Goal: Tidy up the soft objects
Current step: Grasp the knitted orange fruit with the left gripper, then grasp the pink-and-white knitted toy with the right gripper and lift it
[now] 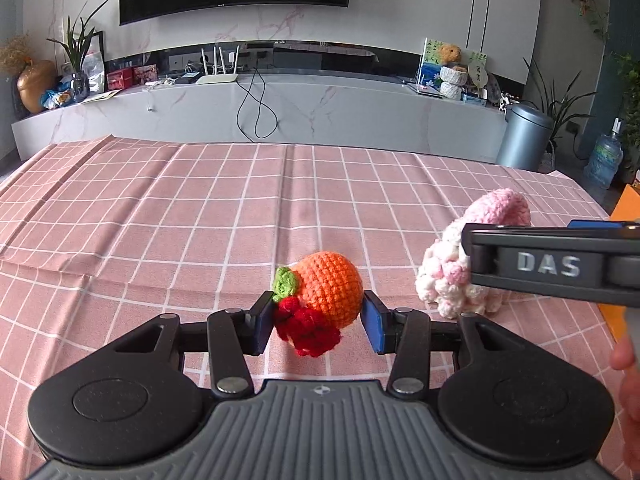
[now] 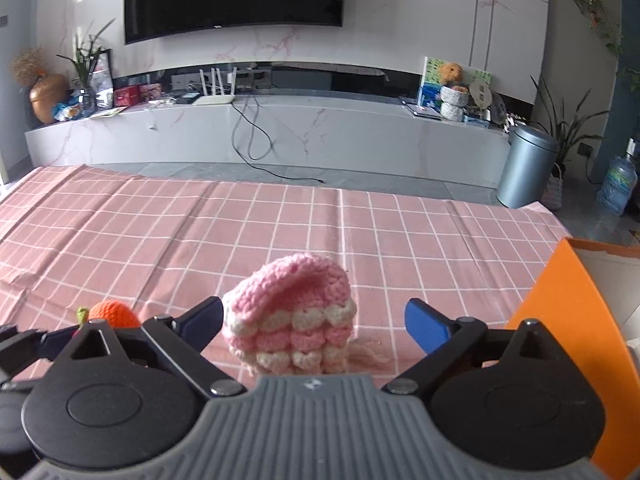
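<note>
A crocheted orange fruit [image 1: 330, 286] with a green leaf and red berries sits between the blue pads of my left gripper [image 1: 318, 320], which press it on both sides. It lies on the pink checked tablecloth [image 1: 200, 208]. A pink and white crocheted jellyfish [image 2: 290, 314] rests on the cloth between the wide-open fingers of my right gripper [image 2: 316, 322]; the left finger is close to it, the right finger stands apart. In the left wrist view the jellyfish [image 1: 452, 276] is at the right, partly behind the right gripper's finger [image 1: 552, 260]. The orange fruit [image 2: 114, 314] peeks in at the right view's left.
An orange box [image 2: 560, 320] stands on the table at the right, close to my right gripper. Beyond the table's far edge are a white TV bench [image 2: 280, 132], a grey bin [image 2: 526, 168] and a water bottle [image 2: 620, 184].
</note>
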The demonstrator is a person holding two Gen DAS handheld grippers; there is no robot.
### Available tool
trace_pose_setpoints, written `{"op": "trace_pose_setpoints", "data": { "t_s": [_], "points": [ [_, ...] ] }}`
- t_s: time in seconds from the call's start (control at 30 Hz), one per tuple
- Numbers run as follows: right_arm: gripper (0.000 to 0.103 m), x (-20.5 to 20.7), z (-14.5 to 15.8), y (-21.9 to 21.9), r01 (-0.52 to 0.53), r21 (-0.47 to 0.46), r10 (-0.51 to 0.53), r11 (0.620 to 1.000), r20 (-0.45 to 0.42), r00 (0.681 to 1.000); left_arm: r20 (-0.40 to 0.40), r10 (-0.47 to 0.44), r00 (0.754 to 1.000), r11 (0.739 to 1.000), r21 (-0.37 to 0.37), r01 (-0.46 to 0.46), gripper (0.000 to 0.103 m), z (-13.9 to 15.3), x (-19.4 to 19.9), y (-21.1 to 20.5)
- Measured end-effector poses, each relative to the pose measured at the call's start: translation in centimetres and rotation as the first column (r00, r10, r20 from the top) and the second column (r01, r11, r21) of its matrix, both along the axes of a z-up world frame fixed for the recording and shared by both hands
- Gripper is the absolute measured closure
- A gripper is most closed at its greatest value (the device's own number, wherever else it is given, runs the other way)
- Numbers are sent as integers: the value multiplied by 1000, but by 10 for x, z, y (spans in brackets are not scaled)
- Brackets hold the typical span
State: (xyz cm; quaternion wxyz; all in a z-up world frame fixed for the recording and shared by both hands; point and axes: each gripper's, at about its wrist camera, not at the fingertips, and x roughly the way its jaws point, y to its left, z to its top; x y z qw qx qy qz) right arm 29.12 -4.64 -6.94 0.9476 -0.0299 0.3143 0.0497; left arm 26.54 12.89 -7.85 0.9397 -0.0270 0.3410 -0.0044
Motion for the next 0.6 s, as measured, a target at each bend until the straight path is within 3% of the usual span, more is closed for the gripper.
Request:
{"op": "trace_pose_setpoints", "data": {
  "t_s": [0.17, 0.23, 0.33, 0.4, 0.47, 0.6],
  "points": [
    [10, 20, -13, 4, 52, 17, -51, 999, -20, 998, 1, -11, 1000, 1000, -11, 11, 51, -1, 1, -2],
    [17, 23, -15, 4, 50, 15, -50, 999, -12, 999, 0, -14, 1000, 1000, -15, 14, 51, -2, 2, -3],
    [50, 24, -17, 5, 16, 11, -16, 1000, -19, 1000, -3, -19, 1000, 1000, -23, 18, 51, -2, 1, -5],
    [103, 27, -22, 5, -5, 20, 6, 1000, -54, 999, -3, -21, 1000, 999, -24, 21, 51, -1, -1, -7],
    [103, 30, -29, 2, -3, 16, 4, 1000, -95, 995, -3, -24, 1000, 999, -21, 24, 51, 0, -3, -9],
    [103, 23, -29, -5, -41, 27, 44, 999, -91, 995, -6, -24, 1000, 999, -23, 23, 51, 1, -5, -11]
  ]
}}
